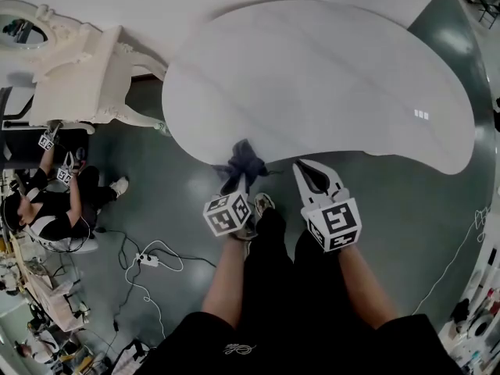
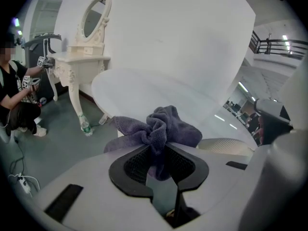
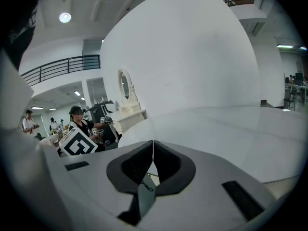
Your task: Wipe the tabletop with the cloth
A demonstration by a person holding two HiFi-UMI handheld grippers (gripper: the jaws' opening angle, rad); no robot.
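The fingers [image 2: 136, 163] of our left gripper [image 2: 159, 150] were clamped on a bunched grey cloth [image 2: 166, 126]. The cloth spilled out ahead of their tips, at the near edge of the white table [image 2: 139, 88]. The fingers [image 3: 169, 163] of our right gripper [image 3: 153, 147] were pressed together with nothing between them, near the left pair, their tips at the same table edge. Well off to the left of the fingers stood a white dressing table [image 2: 79, 61], and a person [image 2: 17, 95] crouched beside it.
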